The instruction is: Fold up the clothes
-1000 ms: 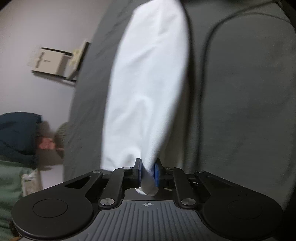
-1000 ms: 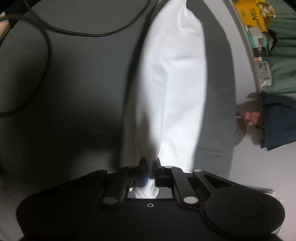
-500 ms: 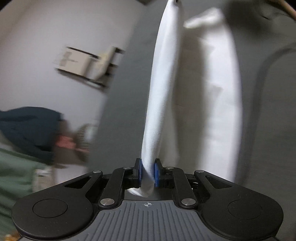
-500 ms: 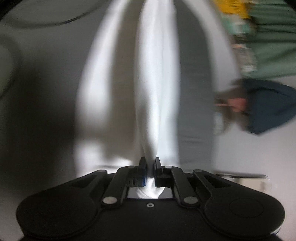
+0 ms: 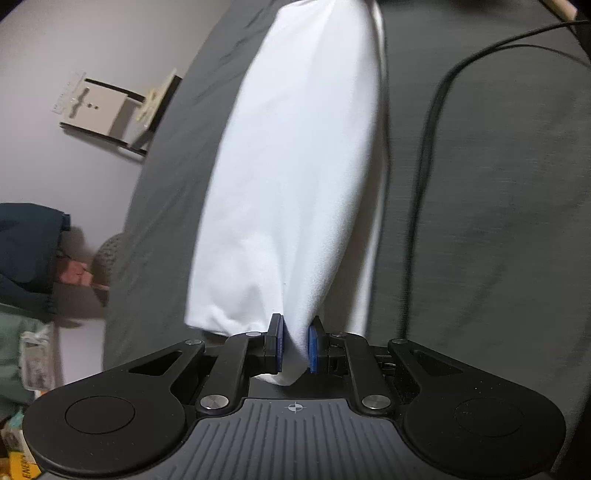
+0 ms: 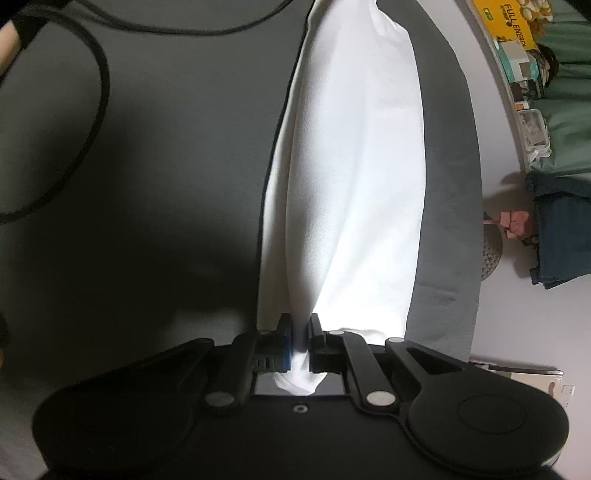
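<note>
Two grippers, one garment. Nearest in the left wrist view: left gripper (image 5: 294,349), two blue pads (image 5: 314,350) pinched together on a bunched corner of one white garment (image 5: 295,166), a small tuft of cloth poking out behind the pads. Same in the right wrist view: right gripper (image 6: 302,341) clamped on another corner of the white garment (image 6: 351,177), a tuft of fabric showing behind the fingers there too.

Beyond each pair of fingers, white cloth stretching away as one long doubled panel, a second layer visible along its edge, lying on one dark grey cloth-covered surface (image 5: 498,221). Same grey surface (image 6: 166,147) in the right view, deep shadow over its near part.

Farther out, one black cable (image 5: 428,155) curving across the grey surface to the side of the garment in the left view; black cable (image 6: 99,85) looping over the same surface in the right view.

Past the surface edge, pale floor with one white box (image 5: 94,107) in the left view. In the right view: one dark blue folded cloth (image 6: 561,236), green fabric (image 6: 569,110) behind it, one yellow printed box (image 6: 506,22) farthest away.
</note>
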Action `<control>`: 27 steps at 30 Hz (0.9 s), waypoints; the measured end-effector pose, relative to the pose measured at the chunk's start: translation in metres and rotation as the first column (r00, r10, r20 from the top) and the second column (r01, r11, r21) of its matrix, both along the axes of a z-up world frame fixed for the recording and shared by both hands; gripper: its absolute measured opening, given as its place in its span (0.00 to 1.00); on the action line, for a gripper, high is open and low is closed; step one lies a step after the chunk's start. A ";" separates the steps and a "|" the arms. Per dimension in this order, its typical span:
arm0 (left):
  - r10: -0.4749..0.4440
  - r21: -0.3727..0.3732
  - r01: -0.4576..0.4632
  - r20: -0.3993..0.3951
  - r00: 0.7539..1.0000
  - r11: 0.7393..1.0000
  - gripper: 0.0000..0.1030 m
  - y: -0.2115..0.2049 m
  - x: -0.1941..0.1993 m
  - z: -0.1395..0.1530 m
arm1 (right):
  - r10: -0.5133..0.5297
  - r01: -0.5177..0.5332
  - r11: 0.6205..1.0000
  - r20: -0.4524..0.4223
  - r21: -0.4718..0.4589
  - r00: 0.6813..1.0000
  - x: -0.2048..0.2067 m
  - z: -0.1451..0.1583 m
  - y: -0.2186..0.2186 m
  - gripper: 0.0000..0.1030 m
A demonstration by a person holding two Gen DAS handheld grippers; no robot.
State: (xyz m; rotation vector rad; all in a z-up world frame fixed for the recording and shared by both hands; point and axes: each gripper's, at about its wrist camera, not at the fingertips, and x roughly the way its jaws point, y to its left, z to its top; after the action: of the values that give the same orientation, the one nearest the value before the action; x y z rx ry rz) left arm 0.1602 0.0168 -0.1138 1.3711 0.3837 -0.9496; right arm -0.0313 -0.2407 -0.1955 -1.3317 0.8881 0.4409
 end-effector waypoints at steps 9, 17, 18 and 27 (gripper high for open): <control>0.064 0.032 -0.062 -0.070 0.995 0.998 0.14 -0.004 -0.012 -0.009 | -0.021 0.022 1.000 -0.015 0.015 1.000 0.001 -0.010 -0.003 0.26; 0.240 -0.141 -0.279 -0.242 0.940 0.950 0.86 0.019 0.010 0.029 | -0.200 0.235 0.840 -0.123 0.489 0.972 0.028 0.064 -0.029 0.46; 0.253 -0.202 -0.306 -0.251 0.934 0.930 0.86 0.025 0.011 0.039 | -0.256 0.277 0.776 -0.119 0.566 0.959 0.037 0.071 -0.032 0.51; 0.199 -0.609 -0.588 -0.585 0.786 0.532 0.86 -0.035 0.057 0.058 | -0.692 0.481 0.210 -0.219 0.851 0.688 0.110 0.043 -0.056 0.72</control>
State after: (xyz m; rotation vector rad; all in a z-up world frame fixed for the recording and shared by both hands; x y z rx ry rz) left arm 0.2175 -0.0183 -0.0558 0.2038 0.5375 -0.8612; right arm 0.0791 -0.2964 -0.1525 0.0227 0.7378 0.0606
